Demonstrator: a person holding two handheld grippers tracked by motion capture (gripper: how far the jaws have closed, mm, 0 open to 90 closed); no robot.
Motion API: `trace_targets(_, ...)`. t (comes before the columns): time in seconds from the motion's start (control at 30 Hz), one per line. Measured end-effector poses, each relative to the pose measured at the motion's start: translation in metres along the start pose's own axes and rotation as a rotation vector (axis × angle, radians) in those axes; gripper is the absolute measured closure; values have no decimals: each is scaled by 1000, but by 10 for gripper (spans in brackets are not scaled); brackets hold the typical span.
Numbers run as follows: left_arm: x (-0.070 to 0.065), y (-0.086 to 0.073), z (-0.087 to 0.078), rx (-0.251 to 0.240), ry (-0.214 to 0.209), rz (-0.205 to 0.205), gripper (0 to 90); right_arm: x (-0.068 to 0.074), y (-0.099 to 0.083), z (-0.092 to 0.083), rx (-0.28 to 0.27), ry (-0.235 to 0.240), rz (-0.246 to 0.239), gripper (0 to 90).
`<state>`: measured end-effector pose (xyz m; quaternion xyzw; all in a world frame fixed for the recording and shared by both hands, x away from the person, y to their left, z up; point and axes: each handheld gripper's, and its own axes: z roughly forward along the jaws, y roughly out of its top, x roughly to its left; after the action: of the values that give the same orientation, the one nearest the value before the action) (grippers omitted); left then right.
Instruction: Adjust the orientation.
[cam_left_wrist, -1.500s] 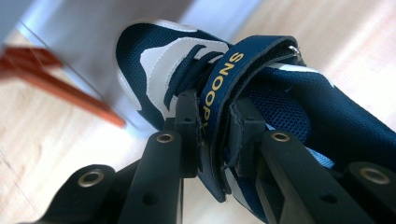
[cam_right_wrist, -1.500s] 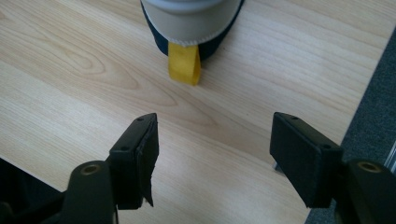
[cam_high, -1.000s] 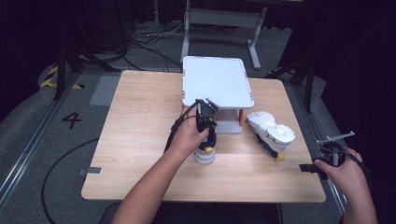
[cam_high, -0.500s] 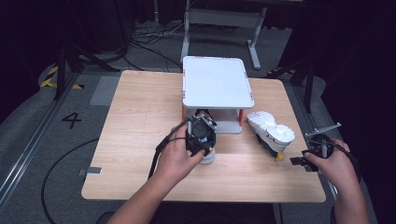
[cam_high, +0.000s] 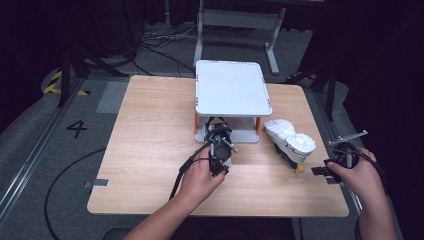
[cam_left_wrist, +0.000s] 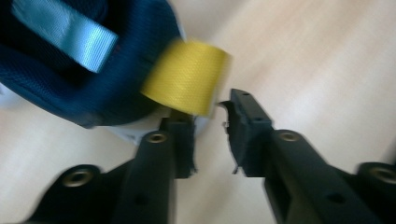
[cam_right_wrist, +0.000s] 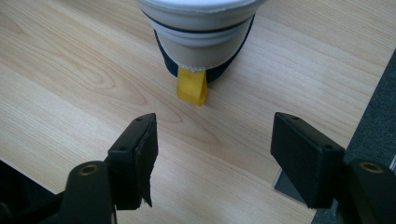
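Observation:
My left gripper (cam_high: 220, 150) points down over the heel of a navy-lined shoe (cam_left_wrist: 70, 65) in front of the white rack (cam_high: 232, 95). Its jaws have just been closing, and a gap remains between them. The shoe's yellow heel loop (cam_left_wrist: 187, 81) sits just past the fingertips (cam_left_wrist: 250, 121) of my left gripper (cam_left_wrist: 210, 126), unpinched. A second white shoe (cam_high: 290, 142) lies to the right of the rack. Its yellow heel loop (cam_right_wrist: 191, 86) faces my right gripper (cam_right_wrist: 215, 149), which stands open and empty at the table's right edge (cam_high: 334, 161).
The light wooden table (cam_high: 150, 130) has bare room on its left half. The rack stands at the back middle on orange posts. A cable trails from the left gripper toward the near edge. Dark floor and a metal frame lie beyond the table.
The left hand has come down and toward the near edge, over the shoe's heel, and its jaws have narrowed. The right hand has barely shifted.

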<state>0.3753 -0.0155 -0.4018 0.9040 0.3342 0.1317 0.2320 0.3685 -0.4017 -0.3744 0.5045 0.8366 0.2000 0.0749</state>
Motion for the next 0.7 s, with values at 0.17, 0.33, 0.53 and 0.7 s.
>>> trace_targets(0.17,21,12,9,-54,-14,-43,704,-1,-5,-1,5,-5,13,328)
trace_targets(0.33,26,23,18,-76,-67,-64,798,0,-8,-3,-2,-10,13,328)
trace_targets(0.53,30,23,24,-135,54,-22,664,-4,-14,-5,-2,-16,26,327)
trace_targets(0.7,37,26,33,-154,95,-11,634,-4,-15,-5,-2,-12,28,326)
